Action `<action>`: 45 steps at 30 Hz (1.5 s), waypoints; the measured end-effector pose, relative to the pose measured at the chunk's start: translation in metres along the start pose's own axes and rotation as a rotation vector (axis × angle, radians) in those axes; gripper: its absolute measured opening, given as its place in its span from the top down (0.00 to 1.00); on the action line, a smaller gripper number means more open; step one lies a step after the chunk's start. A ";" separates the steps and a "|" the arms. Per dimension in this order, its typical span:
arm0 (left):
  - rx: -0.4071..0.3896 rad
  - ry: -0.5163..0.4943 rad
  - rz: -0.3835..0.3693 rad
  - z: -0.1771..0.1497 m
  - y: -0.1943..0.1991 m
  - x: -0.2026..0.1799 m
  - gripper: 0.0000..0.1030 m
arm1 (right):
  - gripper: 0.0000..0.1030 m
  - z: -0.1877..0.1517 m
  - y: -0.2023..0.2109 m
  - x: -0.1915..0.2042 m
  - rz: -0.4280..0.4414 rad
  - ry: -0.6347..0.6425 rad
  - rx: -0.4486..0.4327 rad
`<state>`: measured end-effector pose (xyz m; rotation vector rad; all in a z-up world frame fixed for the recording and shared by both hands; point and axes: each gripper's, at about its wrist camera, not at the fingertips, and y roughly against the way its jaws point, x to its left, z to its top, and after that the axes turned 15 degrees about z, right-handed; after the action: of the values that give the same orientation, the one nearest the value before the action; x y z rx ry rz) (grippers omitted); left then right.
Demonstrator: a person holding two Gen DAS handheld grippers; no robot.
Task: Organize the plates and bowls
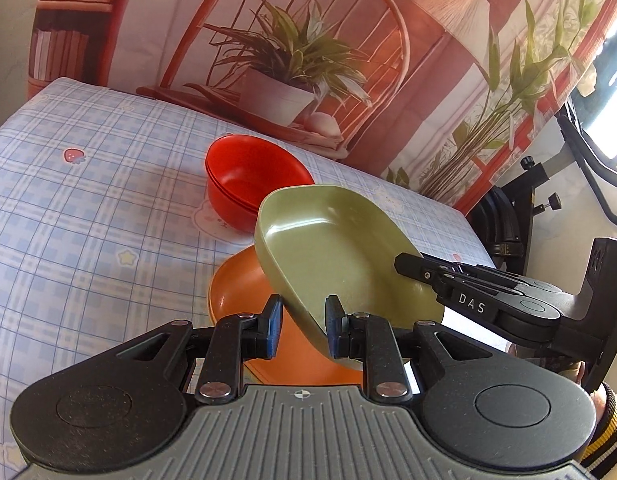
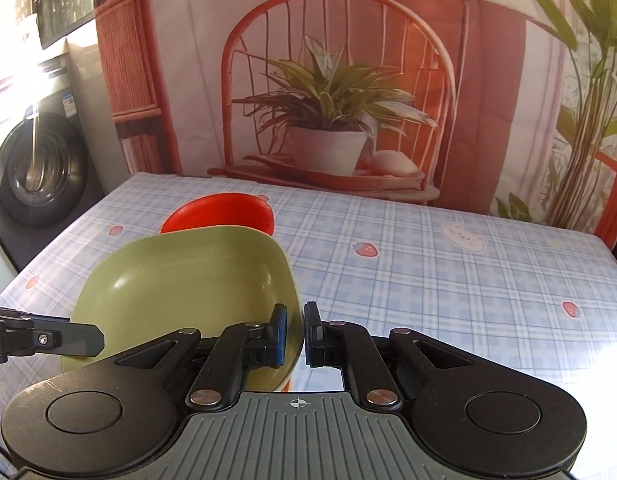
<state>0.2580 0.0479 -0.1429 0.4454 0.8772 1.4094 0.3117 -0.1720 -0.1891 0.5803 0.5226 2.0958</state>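
Note:
A green plate [image 1: 336,248] hangs tilted above the table, held from two sides. My left gripper [image 1: 304,328] is shut on its near rim, one pad inside the wall and one outside. My right gripper [image 2: 296,332] is shut on the plate's [image 2: 180,280] right rim. The right gripper [image 1: 408,266] also shows from the side in the left wrist view, and a left fingertip [image 2: 80,336] shows at the plate's left edge in the right wrist view. An orange plate [image 1: 236,292] lies on the table under the green one. Two stacked red bowls [image 1: 248,184] [image 2: 220,212] stand behind it.
The table wears a blue checked cloth [image 1: 88,220] [image 2: 448,280] with strawberry prints. A printed backdrop [image 2: 328,100] of a chair and plant hangs along the far edge. A washing machine [image 2: 40,172] stands to the left, a black stand [image 1: 528,184] to the right. A striped sleeve [image 1: 608,432] shows bottom right.

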 end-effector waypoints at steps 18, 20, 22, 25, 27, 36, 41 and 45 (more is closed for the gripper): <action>0.022 -0.032 0.064 -0.023 -0.011 0.010 0.76 | 0.93 -0.017 -0.025 0.008 -0.007 0.024 0.048; 0.014 -0.042 0.071 -0.023 -0.011 0.008 0.76 | 0.93 -0.019 -0.025 0.007 -0.009 0.021 0.044; 0.011 -0.052 0.079 -0.023 -0.011 0.006 0.76 | 0.93 -0.020 -0.024 0.007 -0.009 0.021 0.041; 0.014 -0.059 0.084 -0.023 -0.010 0.005 0.76 | 0.93 -0.021 -0.023 0.008 -0.012 0.024 0.038; 0.019 -0.065 0.083 -0.022 -0.010 0.004 0.76 | 0.93 -0.022 -0.022 0.009 -0.016 0.032 0.038; 0.040 -0.065 0.088 -0.023 -0.013 0.008 0.76 | 0.87 -0.027 -0.013 0.005 -0.051 0.020 0.026; 0.057 -0.059 0.085 -0.024 -0.016 0.008 0.75 | 0.86 -0.034 -0.015 0.007 -0.044 0.012 0.055; 0.067 -0.048 0.078 -0.025 -0.018 0.010 0.74 | 0.86 -0.039 -0.019 0.008 -0.051 0.006 0.082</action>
<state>0.2505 0.0493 -0.1738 0.5678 0.8779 1.4379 0.2974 -0.1608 -0.2290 0.6016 0.6230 2.0365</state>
